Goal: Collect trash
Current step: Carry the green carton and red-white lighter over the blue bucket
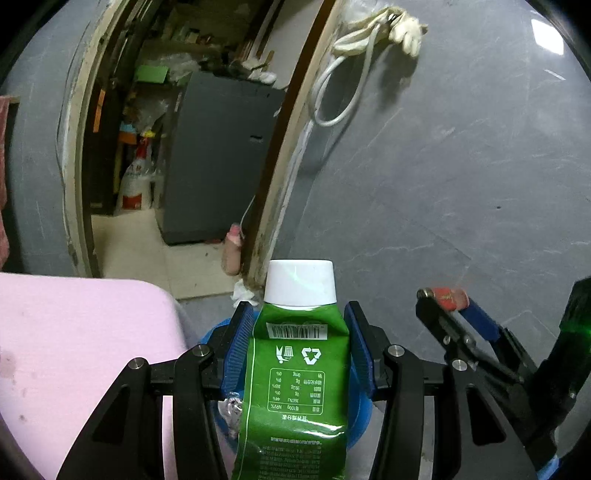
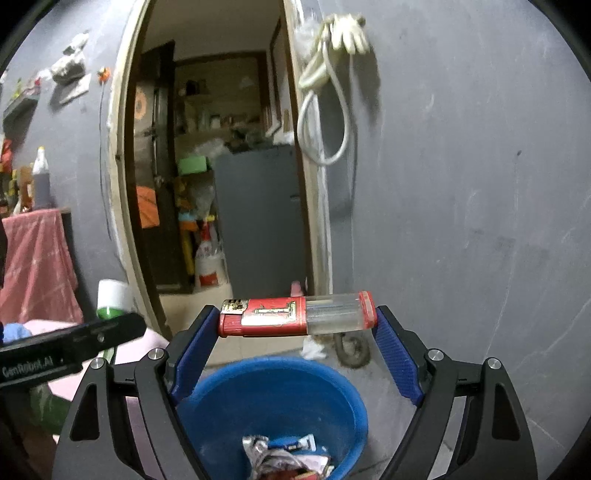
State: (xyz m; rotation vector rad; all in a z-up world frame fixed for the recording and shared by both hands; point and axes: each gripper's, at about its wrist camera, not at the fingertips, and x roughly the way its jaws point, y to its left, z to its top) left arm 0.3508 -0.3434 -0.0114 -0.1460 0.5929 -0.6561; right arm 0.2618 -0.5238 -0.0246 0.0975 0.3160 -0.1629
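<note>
Green pouch (image 1: 295, 369) clamped, left hand-held gripper (image 1: 297, 347) | above bucket (image 1: 360, 424)

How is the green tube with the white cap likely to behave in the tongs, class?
The green tube probably flexes: its foil-like body looks creased and flattened between the left tongs. It seems light, perhaps nearly empty. Its glossy surface may slip; the white cap looks rigid.

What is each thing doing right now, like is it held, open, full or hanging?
Left gripper: shut on the green pouch.
Green pouch: held upright, white cap on.
Right gripper: shut on the lighter.
Lighter: held sideways by its ends, above the bucket.
Blue bucket: open, some crumpled trash at the bottom.
Doorway: open.
White glove: hanging on the wall.
</note>
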